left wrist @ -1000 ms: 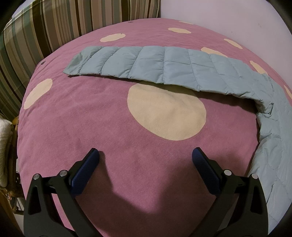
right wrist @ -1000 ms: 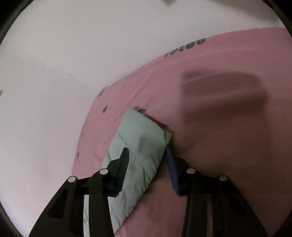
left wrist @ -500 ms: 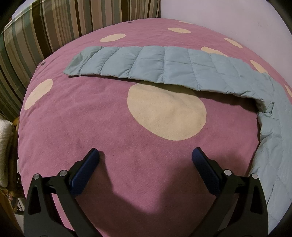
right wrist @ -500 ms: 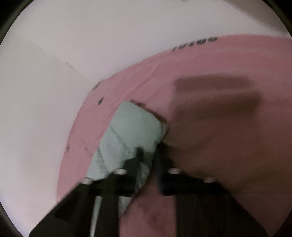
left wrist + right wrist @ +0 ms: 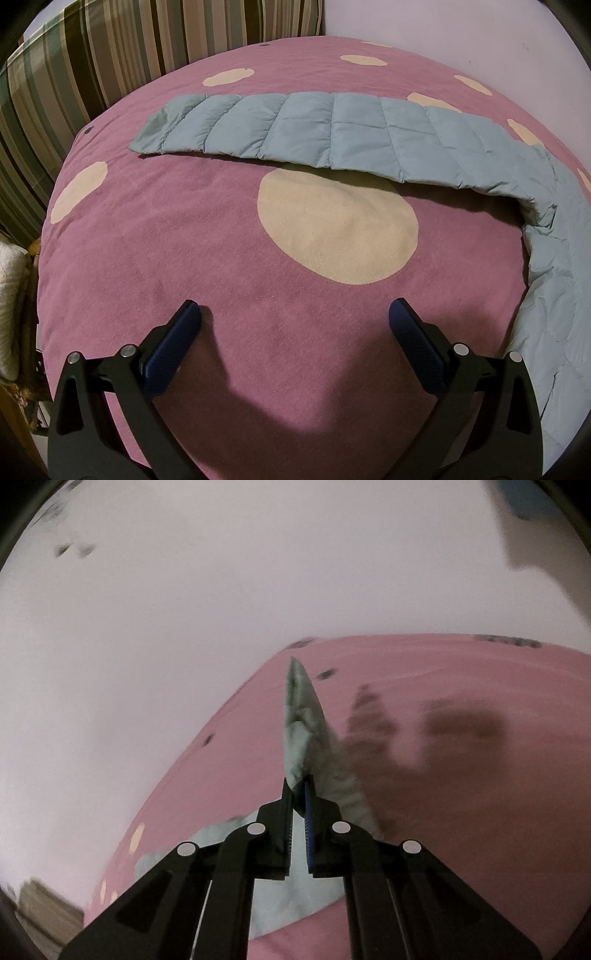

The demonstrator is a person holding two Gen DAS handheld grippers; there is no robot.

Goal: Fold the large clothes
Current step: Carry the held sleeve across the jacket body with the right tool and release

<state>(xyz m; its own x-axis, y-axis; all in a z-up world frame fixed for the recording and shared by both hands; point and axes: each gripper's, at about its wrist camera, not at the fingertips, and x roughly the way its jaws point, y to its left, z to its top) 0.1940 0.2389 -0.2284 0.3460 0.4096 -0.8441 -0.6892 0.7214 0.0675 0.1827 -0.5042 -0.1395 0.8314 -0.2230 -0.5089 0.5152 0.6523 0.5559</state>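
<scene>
A pale blue quilted puffer jacket (image 5: 332,136) lies on a pink bed cover (image 5: 184,240) with cream dots. One long sleeve stretches across the far side, and the body runs down the right edge. My left gripper (image 5: 295,314) is open and empty above the bare cover, near the big cream dot. In the right wrist view my right gripper (image 5: 299,790) is shut on the end of the jacket's other sleeve (image 5: 303,709), which stands up edge-on above the pink cover (image 5: 461,775).
A striped curtain or headboard (image 5: 92,55) stands behind the bed on the left. A pale wall (image 5: 221,590) borders the bed's far side. A white pillow (image 5: 11,302) sits at the left edge.
My right gripper closed on the sleeve end and lifted it off the cover, turning it edge-on. The left gripper has not moved.
</scene>
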